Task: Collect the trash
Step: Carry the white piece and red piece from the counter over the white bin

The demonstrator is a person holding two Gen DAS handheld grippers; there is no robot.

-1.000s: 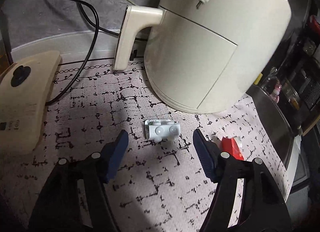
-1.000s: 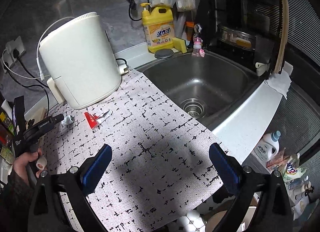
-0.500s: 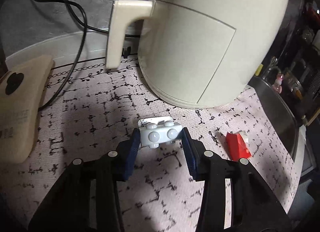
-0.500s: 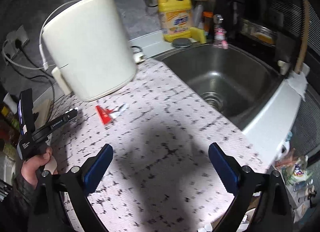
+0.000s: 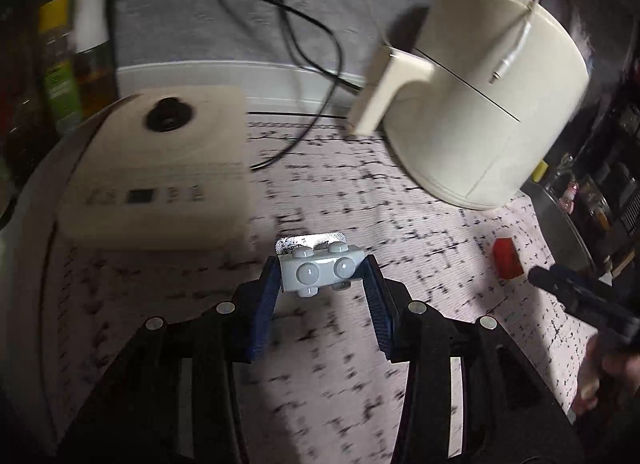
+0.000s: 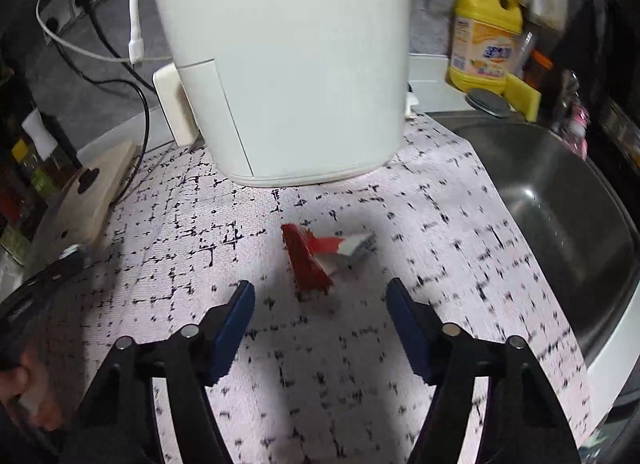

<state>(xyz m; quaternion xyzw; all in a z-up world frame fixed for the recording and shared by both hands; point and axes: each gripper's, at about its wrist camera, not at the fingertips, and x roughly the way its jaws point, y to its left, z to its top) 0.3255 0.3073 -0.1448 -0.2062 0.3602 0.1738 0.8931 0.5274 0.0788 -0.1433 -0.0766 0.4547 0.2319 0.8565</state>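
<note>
Black-flecked counter mat (image 6: 360, 344) beside sink (image 6: 560, 203)

A red-and-white torn wrapper (image 6: 316, 260) is seen lying on the patterned mat (image 6: 400, 384), just ahead of the right gripper (image 6: 320, 300). Its jaws have just been closing; nothing is yet pressed between the fingers (image 6: 232, 328).

Dim overhead light; dark vignetted fisheye corners, motion blur throughout (shadow pools on the patterned mat (image 6: 280, 344)).

Black grippers, blue ribbed fingers (image 6: 236, 322)
</note>
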